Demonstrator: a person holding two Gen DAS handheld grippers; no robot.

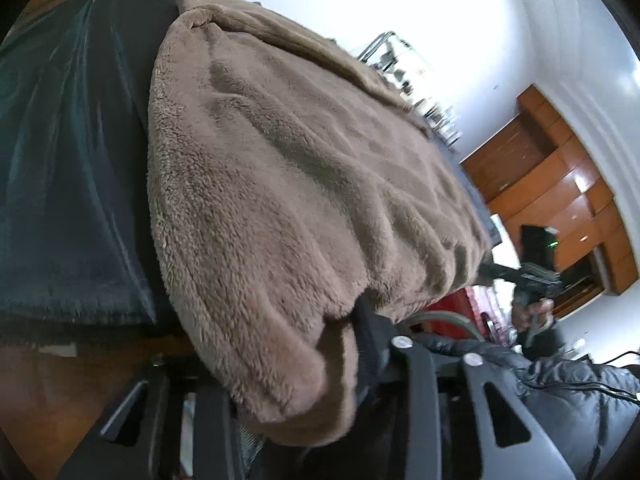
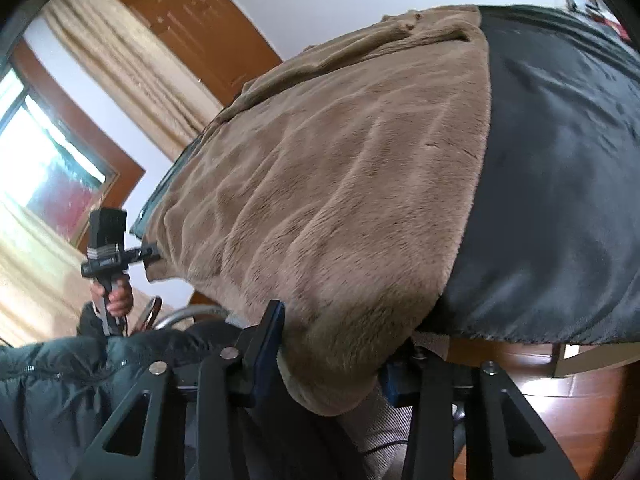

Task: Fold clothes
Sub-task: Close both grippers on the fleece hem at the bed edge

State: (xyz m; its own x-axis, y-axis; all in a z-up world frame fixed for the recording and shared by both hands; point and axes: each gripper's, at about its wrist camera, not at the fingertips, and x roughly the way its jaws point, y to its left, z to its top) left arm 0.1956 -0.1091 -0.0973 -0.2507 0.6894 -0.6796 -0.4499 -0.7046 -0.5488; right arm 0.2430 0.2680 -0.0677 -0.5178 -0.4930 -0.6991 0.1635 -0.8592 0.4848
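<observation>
Closest in the left wrist view, the left gripper (image 1: 320, 364) has its jaws drawn narrow on the near hem of a brown fleece garment (image 1: 288, 184); a fold of the plush bulges between the black fingers and hangs over them. In the right wrist view the right gripper (image 2: 332, 356) does the same at the other near corner, its jaws pinching a thick roll of that hem, with the blue pad of one finger (image 2: 270, 344) pressed into the pile.

The garment lies spread over a dark cloth (image 2: 560, 200) that covers a table (image 2: 592, 360). Its long axis runs away from both cameras, the gripped hem nearest and the collar end (a rumpled ridge of folds) at the far side. Dark cloth shows bare on the outer side of the garment in each view.

Below the grippers a dark quilted jacket (image 2: 60, 380) belongs to the person. Each camera also catches the opposite tool in the person's hand (image 2: 116, 296) at the garment's edge. There is a small label on that tool's body, but its writing is too small to read.

Farther off stand cream curtains (image 2: 112, 56), a wood-framed window (image 2: 48, 168), a brown door (image 2: 200, 16) and wooden cabinets (image 1: 560, 184). A glass case (image 1: 396, 60) beyond the garment holds small items, too blurred to tell apart.
</observation>
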